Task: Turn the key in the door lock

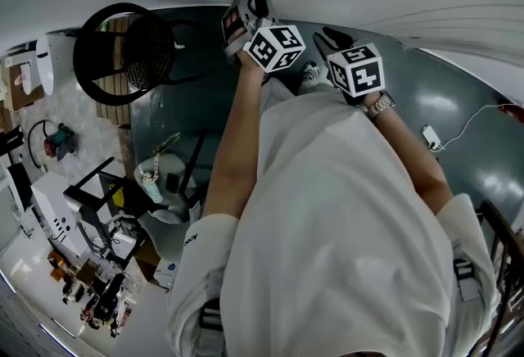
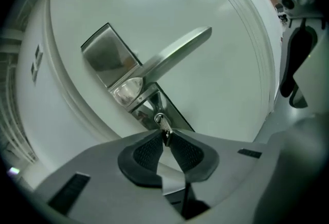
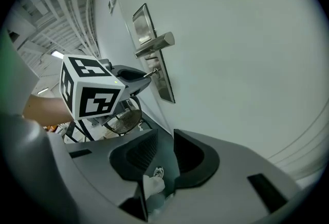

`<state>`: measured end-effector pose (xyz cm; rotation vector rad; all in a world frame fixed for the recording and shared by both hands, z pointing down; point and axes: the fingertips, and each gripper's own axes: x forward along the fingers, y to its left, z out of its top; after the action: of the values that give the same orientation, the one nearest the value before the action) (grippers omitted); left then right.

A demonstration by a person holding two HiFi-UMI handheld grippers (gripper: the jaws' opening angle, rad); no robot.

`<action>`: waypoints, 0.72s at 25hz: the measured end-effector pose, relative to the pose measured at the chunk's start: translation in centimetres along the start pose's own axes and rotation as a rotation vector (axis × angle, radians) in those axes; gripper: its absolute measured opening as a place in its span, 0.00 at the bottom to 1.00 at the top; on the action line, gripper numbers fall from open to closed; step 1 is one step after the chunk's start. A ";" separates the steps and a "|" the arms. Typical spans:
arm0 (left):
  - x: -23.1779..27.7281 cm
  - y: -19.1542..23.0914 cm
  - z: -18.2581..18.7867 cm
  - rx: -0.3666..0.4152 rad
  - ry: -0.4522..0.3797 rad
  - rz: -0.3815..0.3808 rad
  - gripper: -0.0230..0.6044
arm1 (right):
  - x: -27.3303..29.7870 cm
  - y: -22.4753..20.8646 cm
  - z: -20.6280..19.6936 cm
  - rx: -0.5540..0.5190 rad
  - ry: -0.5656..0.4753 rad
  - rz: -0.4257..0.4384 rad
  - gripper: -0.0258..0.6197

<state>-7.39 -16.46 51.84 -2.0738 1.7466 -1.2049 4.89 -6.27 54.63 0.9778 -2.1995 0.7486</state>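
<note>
**A:** How will the key (image 2: 164, 124) handle?

**B:** Small, thin, stiff metal, I'd judge. It's light but slick, and likely to resist as the lock turns. It sits in the door lock (image 2: 154, 110), just below the lever handle (image 2: 175, 56) on the door (image 2: 221, 94). It is best taken flat across its head, a pad on each face, so it can't slip round in the grip.

**A:** And the jaws?

**B:** The left gripper (image 2: 166, 138) has its jaws drawn narrow, with the tips pinched on the key's head. The right gripper (image 3: 165, 153) hangs to the right, near the door but apart from it. Its jaws stand moderately apart and press on nothing.
</note>
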 end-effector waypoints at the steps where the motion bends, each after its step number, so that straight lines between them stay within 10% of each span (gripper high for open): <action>1: 0.0 0.0 0.0 -0.044 0.002 -0.005 0.12 | 0.0 0.0 0.1 -0.001 0.000 0.001 0.19; 8: -0.2 0.3 0.0 -0.582 -0.059 -0.129 0.13 | 0.2 0.4 0.3 -0.011 0.001 0.013 0.19; 18: -0.5 0.7 -0.3 -0.971 -0.099 -0.267 0.13 | 0.1 0.5 0.4 -0.008 -0.001 0.007 0.19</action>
<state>-8.10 -16.15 51.37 -2.8528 2.3316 -0.2264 4.31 -6.30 54.32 0.9670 -2.2067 0.7421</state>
